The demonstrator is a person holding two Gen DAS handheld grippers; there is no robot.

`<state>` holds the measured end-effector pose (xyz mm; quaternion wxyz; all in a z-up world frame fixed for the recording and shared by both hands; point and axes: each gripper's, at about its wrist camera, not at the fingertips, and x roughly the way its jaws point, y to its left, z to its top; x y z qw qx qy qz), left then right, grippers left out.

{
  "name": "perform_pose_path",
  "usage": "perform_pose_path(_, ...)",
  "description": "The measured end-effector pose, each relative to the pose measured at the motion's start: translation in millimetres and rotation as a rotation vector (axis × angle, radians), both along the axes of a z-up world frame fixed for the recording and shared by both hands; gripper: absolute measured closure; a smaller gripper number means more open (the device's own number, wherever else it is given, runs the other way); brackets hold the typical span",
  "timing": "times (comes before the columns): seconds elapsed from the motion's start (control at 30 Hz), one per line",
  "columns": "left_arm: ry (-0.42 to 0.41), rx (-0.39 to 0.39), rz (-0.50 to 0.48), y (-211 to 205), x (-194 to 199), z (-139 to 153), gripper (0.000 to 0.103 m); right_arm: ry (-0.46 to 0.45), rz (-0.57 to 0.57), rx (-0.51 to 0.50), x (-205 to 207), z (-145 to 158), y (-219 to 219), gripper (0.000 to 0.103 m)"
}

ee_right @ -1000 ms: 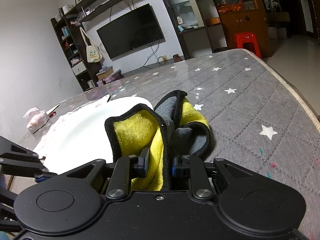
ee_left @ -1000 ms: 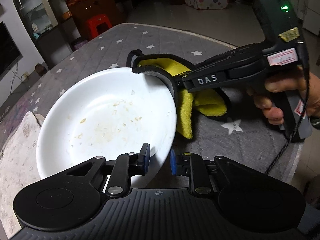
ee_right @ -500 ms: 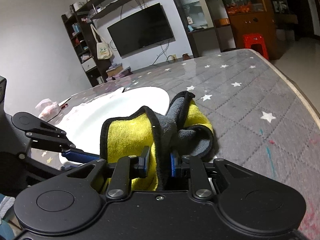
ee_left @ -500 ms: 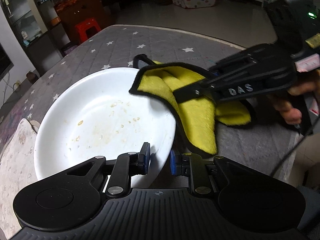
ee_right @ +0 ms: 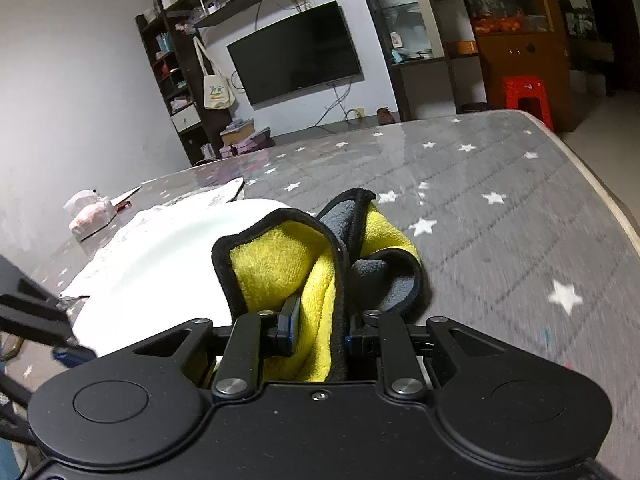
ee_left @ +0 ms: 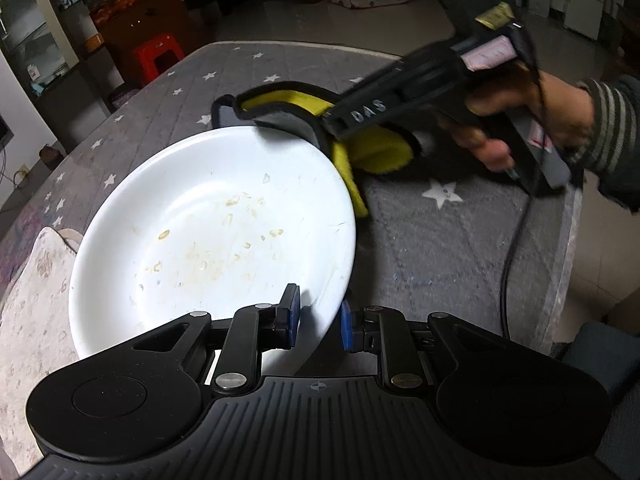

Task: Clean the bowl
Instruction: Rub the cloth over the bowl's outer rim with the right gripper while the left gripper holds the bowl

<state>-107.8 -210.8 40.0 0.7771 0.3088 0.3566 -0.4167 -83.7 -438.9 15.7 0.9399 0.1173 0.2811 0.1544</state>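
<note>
2 blue-padded fingers of the left gripper (ee_left: 319, 318) pinch the near rim of the white bowl (ee_left: 216, 236) in the left wrist view, one pad inside the rim and one outside, so the bowl is tilted with its inside facing the camera. Yellowish dried food marks are scattered over its inner surface. The bowl is over the grey star-patterned table (ee_left: 440, 240), with a pale patterned mat (ee_left: 28, 300) under its left side. At the bowl's far right edge the right gripper (ee_left: 320, 130), marked DAS and held by the person's hand (ee_left: 532, 120), presses a yellow and grey cloth (ee_left: 360, 148) against the rim; part of the cloth hangs down behind the bowl's right side. A black cable (ee_left: 516, 248) trails from the gripper's handle. A red stool (ee_left: 158, 56) stands on the floor beyond the table.

In the right wrist view the right gripper (ee_right: 319, 328) is clamped on the cloth (ee_right: 292, 272), whose yellow pile and grey backing bunch up between and beyond the pads. The cloth touches the overexposed bowl (ee_right: 168, 264) just to its left. Part of the left gripper (ee_right: 36, 316) shows at the far left edge. A dark television (ee_right: 294, 52) hangs on the far wall, and a plastic-wrapped packet (ee_right: 90, 212) lies on the table's left.
</note>
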Motion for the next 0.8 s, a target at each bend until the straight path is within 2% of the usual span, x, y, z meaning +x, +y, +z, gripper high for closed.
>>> perform_pose_path(0.13, 0.002, 0.006, 0.021, -11, 5, 1, 0.080, 0.003, 0.022, 0.016, 7, -2, -4, 0.081)
perform_pose_path(0.47, 0.026, -0.047, 0.058, -42, 27, 3, 0.075, 0.000, 0.011, 0.006, 0, -1, 0, 0.081)
perform_pose_path(0.53, 0.040, -0.060, 0.073, -44, 33, 3, 0.075, -0.001, 0.012, 0.003, -4, 0, 0, 0.081)
perform_pose_path(0.57, 0.042, -0.062, 0.073, -45, 34, 3, 0.079, -0.001, 0.013, 0.002, -5, 0, 0, 0.081)
perform_pose_path(0.8, 0.033, -0.064, 0.052, -45, 36, 1, 0.081, -0.003, 0.018, -0.006, -23, 2, 2, 0.081)
